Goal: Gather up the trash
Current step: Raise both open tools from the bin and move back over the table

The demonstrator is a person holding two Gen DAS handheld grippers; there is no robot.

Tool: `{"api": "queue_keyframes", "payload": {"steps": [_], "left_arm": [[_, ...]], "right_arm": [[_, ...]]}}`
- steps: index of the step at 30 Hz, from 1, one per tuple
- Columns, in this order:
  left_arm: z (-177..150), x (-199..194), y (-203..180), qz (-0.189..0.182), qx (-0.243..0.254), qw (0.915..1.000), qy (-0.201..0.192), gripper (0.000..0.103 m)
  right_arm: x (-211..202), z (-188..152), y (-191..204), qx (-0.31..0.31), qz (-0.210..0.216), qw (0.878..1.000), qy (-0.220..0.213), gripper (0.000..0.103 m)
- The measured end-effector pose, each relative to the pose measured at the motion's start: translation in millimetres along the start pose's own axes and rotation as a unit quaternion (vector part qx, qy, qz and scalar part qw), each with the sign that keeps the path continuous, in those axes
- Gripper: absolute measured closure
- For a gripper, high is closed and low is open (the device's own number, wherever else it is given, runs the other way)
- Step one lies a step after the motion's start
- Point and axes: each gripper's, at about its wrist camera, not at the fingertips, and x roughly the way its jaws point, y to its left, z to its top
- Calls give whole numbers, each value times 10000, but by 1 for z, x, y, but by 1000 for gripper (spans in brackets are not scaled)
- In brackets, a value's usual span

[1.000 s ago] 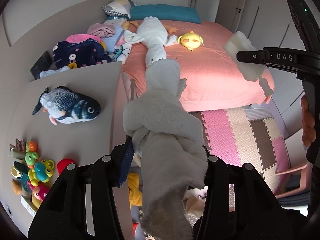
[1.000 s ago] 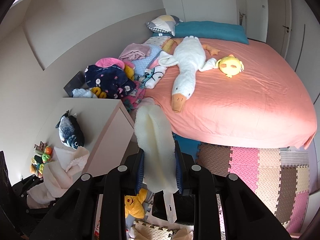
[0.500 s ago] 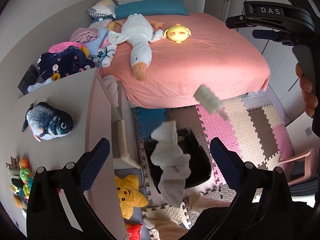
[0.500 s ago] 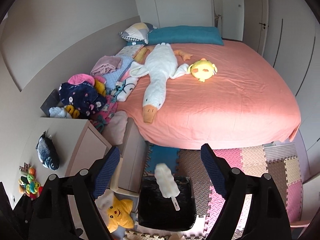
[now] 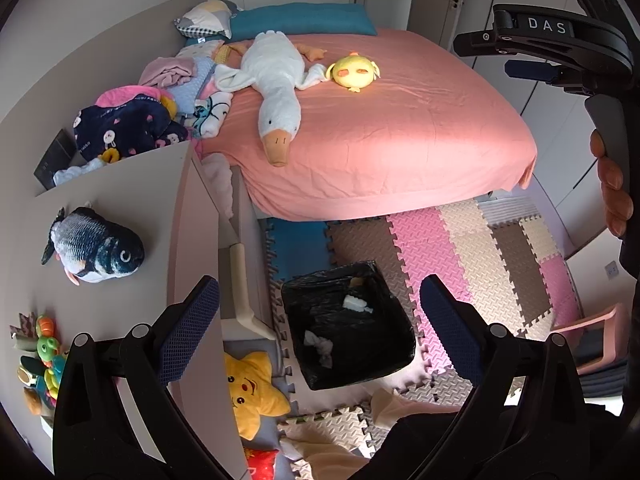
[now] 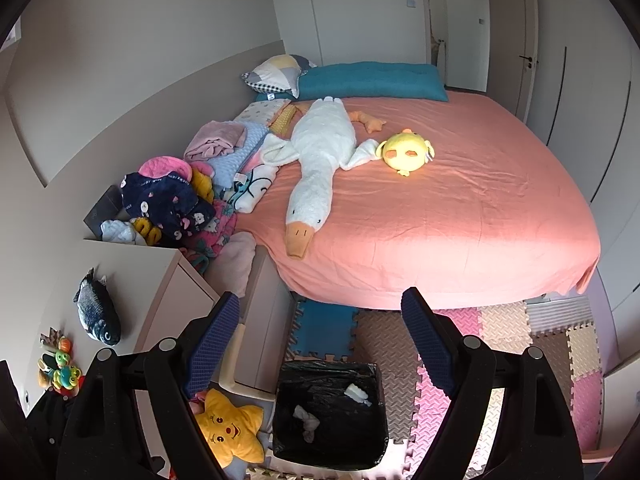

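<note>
Hovering over the bin (image 5: 404, 344), left gripper (image 5: 318, 314) and right gripper (image 6: 320, 340) both spread wide and empty, crumpled tissue (image 5: 320, 347) and white wad (image 5: 354, 304) lying inside.

Both wrist views high, angled down over bin (image 5: 347, 324) (image 6: 329, 412) toward bed (image 5: 384, 128) (image 6: 440, 216). Left view nearer the bin, sees right tool (image 5: 532, 46) at upper right. Shared: bin, bed, foam mat (image 5: 460, 248) (image 6: 500, 332).

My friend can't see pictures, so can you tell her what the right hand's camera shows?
The right gripper, jaws open and empty, hangs above a black-lined trash bin on foam floor tiles, with a crumpled tissue and a small white scrap inside. Beyond is a pink bed holding a white goose plush and a yellow chick plush.
</note>
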Motion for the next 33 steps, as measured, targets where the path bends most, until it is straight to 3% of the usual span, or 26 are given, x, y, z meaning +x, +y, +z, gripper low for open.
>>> {"api": "queue_keyframes", "payload": {"steps": [17, 33], "left_arm": [[-8, -11, 12, 113, -124, 9998, -80, 6], [-42, -38, 74, 585, -845, 9946, -123, 6]], "right_arm": [[-8, -1, 22, -177, 152, 9997, -29, 20], [0, -6, 107, -797, 660, 9946, 92, 20]]}}
